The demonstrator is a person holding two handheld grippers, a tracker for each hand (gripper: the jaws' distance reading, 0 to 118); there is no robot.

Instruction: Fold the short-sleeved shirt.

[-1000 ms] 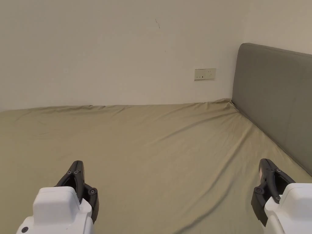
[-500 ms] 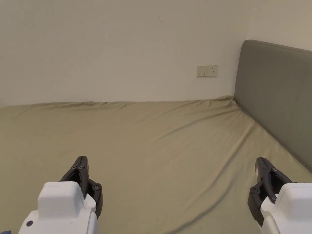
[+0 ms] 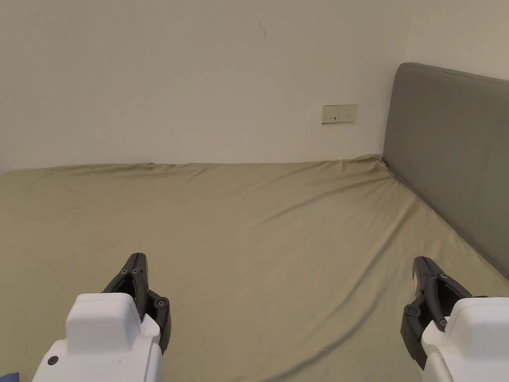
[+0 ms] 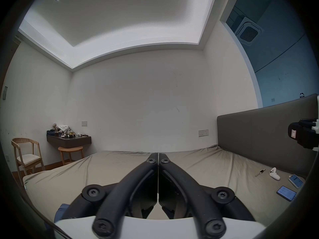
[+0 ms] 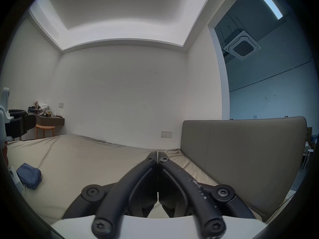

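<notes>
From the head view, we hold the left gripper (image 3: pixel 136 263) and the right gripper (image 3: pixel 422 266) low at the near edge, well apart, both over the olive bed sheet (image 3: pixel 258 224). Each gripper's jaws look together here, with nothing between them. The grey headboard (image 3: pixel 447 149) stands on the right and a wall socket (image 3: pixel 339 113) sits on the far wall.

In the left gripper view, our 2 jaws meet along their length, tips touching, empty. A corner of blue cloth (image 4: pixel 59 214) peeks out at the near left under the gripper body; we judge it to be the shirt. On the right, near the headboard, lie a white controller (image 4: pixel 274 173), 2 phones (image 4: pixel 285 193) and a small key-like item (image 4: pixel 260 172). A wooden chair (image 4: pixel 25 154) stands at the far left.

In the right gripper view, the jaws are likewise pressed together on nothing. The blue shirt (image 5: pixel 29 174) lies bunched in a heap at the near left of the bed, well apart from this gripper.

Our judgement of the risks: the shirt is crumpled, so a blind pinch could catch 2 layers and leave it twisted when we spread it. A bite that goes too deep could also snag the loose sheet and drag it. Spreading toward the right could sweep the phones or the controller.
</notes>
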